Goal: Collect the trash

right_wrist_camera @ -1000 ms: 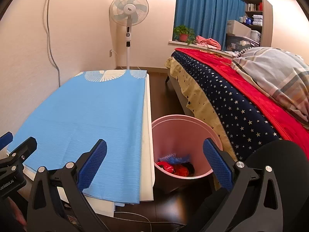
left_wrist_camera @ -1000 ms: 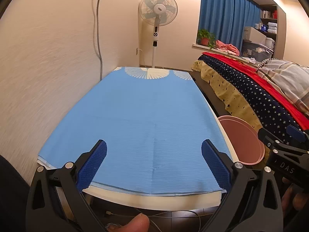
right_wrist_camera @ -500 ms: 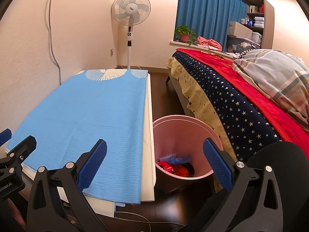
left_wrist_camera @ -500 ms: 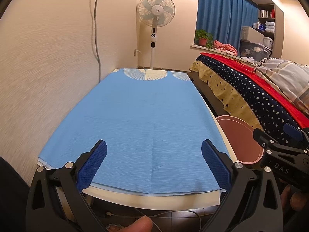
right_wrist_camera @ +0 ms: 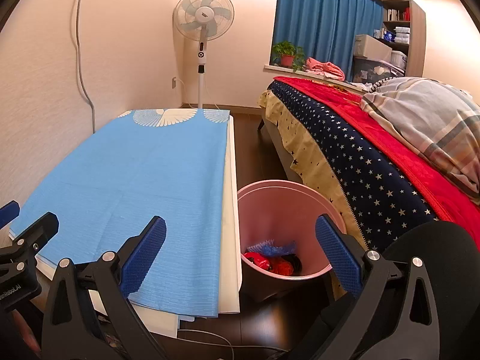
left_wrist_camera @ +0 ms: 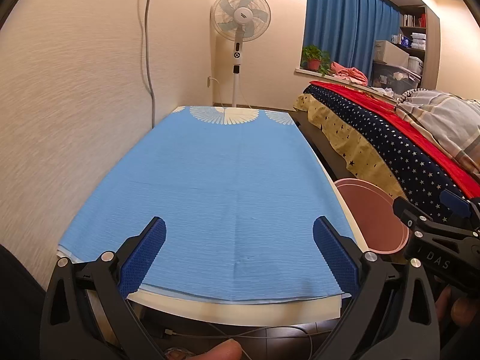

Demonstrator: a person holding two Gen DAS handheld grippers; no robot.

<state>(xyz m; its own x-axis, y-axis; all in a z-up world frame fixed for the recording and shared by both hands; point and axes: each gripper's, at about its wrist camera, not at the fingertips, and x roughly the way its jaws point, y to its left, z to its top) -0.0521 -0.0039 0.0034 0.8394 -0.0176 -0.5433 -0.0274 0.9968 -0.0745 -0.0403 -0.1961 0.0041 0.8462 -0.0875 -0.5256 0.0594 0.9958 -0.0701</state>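
Observation:
A pink trash bin (right_wrist_camera: 288, 192) stands on the dark floor between the low table and the bed; it also shows in the left wrist view (left_wrist_camera: 370, 213). Inside it lie red and blue crumpled wrappers (right_wrist_camera: 273, 258). My left gripper (left_wrist_camera: 239, 255) is open and empty above the near edge of the blue cloth (left_wrist_camera: 219, 186). My right gripper (right_wrist_camera: 240, 255) is open and empty, with the bin's near side between its fingers. No loose trash shows on the cloth.
The low white table (right_wrist_camera: 231, 198) runs along the left wall. A standing fan (right_wrist_camera: 204, 15) is at the far end. A bed with starred cover (right_wrist_camera: 360, 156) fills the right. Cables lie on the floor under the table's near edge (left_wrist_camera: 240, 333).
Both views have shifted only slightly; the right gripper's body has edged further into the left wrist view. Both grippers stay open and empty.

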